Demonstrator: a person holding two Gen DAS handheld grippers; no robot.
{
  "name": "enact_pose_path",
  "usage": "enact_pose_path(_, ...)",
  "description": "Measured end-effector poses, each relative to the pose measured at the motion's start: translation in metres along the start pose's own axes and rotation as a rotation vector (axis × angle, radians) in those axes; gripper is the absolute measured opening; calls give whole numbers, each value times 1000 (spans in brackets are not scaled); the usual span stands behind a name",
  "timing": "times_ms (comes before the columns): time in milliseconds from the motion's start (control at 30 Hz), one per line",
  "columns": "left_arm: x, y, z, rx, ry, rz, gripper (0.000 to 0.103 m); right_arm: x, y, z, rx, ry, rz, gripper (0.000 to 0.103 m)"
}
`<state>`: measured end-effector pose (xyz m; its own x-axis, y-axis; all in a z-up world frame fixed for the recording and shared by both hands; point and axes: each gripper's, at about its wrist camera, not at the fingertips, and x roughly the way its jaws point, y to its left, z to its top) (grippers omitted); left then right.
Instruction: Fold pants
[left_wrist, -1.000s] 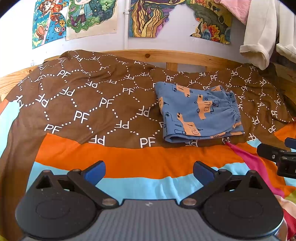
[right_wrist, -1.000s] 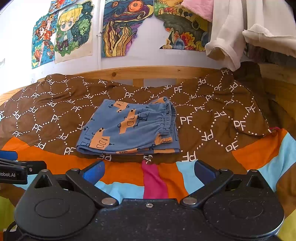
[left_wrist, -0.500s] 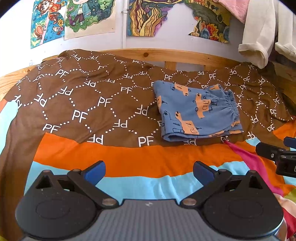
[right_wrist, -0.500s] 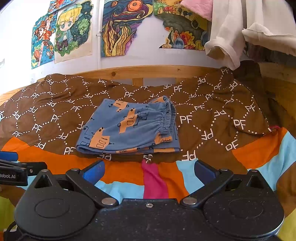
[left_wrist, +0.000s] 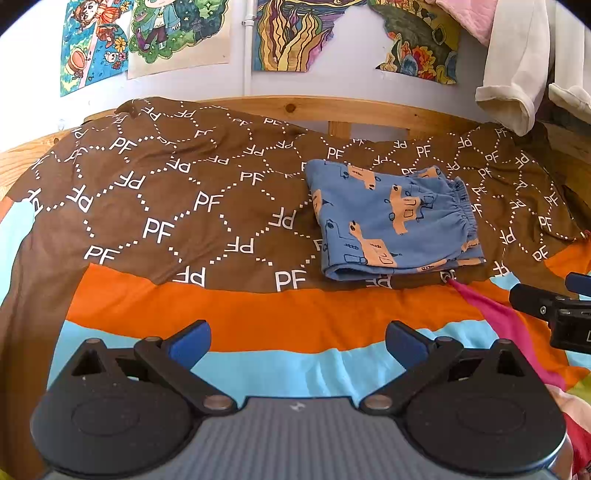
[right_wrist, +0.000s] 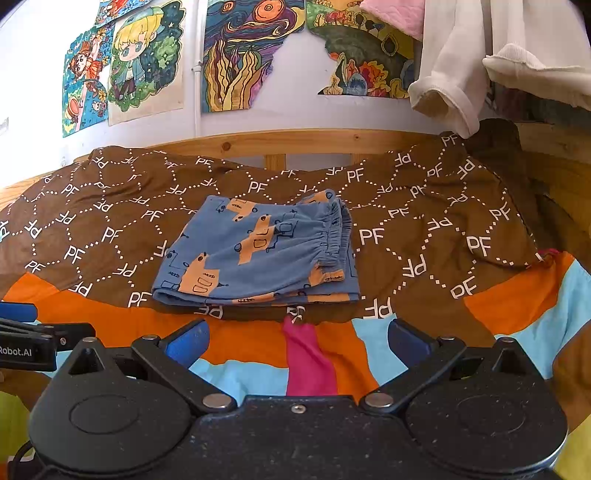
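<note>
The blue pants (left_wrist: 395, 221) with orange car prints lie folded into a compact rectangle on the brown "PF" blanket (left_wrist: 166, 206), elastic waistband to the right. They also show in the right wrist view (right_wrist: 258, 254), straight ahead. My left gripper (left_wrist: 297, 341) is open and empty, low over the orange and light-blue stripes, with the pants ahead to the right. My right gripper (right_wrist: 297, 341) is open and empty, just in front of the pants' near edge. Each gripper shows at the edge of the other's view.
A wooden bed frame (left_wrist: 332, 110) runs behind the blanket under a wall with colourful drawings (right_wrist: 236, 55). White and pink clothes (right_wrist: 461, 66) hang at the upper right. A striped orange, blue and pink cover (right_wrist: 310, 362) lies under both grippers.
Both grippers have drifted very slightly; the pants sit a touch further off in the left wrist view. The pants have not moved and both grippers stay open.
</note>
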<state>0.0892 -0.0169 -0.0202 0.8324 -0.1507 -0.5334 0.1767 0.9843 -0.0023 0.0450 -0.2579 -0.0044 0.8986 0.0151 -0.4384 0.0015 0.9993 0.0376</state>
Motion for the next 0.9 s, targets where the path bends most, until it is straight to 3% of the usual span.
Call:
enact_pose_path(300, 0, -1, 0, -2, 2, 4, 103, 0, 0, 0, 2, 1, 0, 102)
enact_pose_path(633, 3, 0, 1, -3, 50, 42, 103, 0, 0, -1, 2, 2, -1, 102)
enact_pose_path(900, 6, 3, 1, -20, 82, 32, 103, 0, 3, -3, 4, 5, -4, 102)
